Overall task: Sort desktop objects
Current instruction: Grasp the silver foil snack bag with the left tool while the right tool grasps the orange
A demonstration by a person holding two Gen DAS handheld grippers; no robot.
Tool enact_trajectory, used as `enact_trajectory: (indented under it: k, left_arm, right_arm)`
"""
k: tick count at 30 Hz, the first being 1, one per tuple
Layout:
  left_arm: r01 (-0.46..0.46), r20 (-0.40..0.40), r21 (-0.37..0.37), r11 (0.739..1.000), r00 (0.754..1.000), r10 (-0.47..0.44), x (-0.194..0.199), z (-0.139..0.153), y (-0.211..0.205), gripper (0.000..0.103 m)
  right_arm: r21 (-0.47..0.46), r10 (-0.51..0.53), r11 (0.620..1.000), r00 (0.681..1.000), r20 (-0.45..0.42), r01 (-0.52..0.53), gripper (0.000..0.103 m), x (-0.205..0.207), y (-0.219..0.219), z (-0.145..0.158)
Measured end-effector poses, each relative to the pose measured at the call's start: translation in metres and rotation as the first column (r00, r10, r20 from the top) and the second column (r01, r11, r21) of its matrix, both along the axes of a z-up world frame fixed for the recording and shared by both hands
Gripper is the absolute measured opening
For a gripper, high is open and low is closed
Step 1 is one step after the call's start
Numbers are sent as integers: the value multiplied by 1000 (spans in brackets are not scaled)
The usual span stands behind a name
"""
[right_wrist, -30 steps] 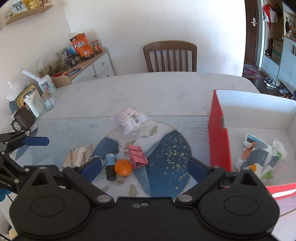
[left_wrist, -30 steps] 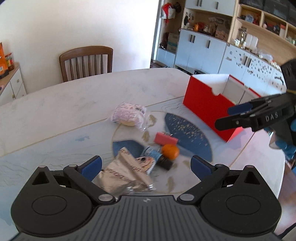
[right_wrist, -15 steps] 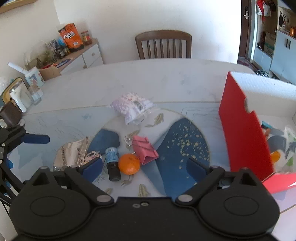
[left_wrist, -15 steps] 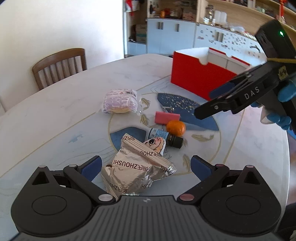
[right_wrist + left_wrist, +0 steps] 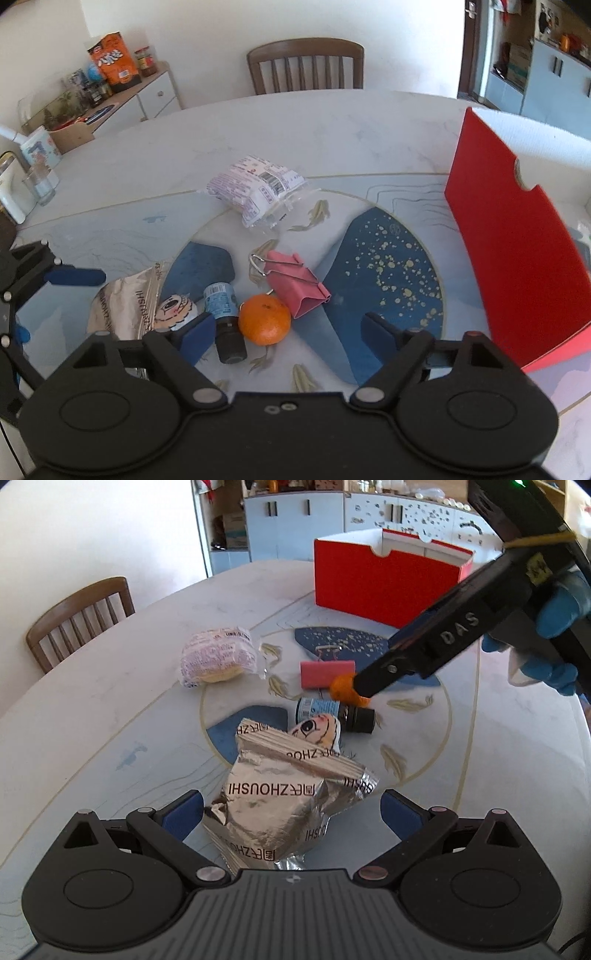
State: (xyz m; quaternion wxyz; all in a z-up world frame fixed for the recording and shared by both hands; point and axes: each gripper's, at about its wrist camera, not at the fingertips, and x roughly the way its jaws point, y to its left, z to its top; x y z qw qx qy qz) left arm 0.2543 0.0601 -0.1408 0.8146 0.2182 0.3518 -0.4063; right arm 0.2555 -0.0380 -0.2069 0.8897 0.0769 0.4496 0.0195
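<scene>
The left hand-held gripper [image 5: 291, 808] is spread wide around the foil bag [image 5: 288, 805] on the table [image 5: 92, 709]. The right hand-held gripper [image 5: 288, 332] is also released, flanking the orange [image 5: 264, 319] beside the bottle [image 5: 223, 317] and pink clip [image 5: 295, 284]. The red box [image 5: 517, 236] stands at right.
</scene>
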Motion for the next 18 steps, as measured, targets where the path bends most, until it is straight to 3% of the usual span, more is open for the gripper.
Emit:
enact_trajectory:
  k: [15, 18]
  left_arm:
    - [9, -14, -12, 1000, 1000, -9, 12, -5, 1, 102]
    - [-7, -25, -29, 1000, 1000, 7, 13, -3, 2, 98]
  right_arm:
    - [34, -64, 997, 997, -40, 65, 74, 15, 6, -15]
    - [42, -74, 996, 997, -37, 76, 66, 16, 4, -14]
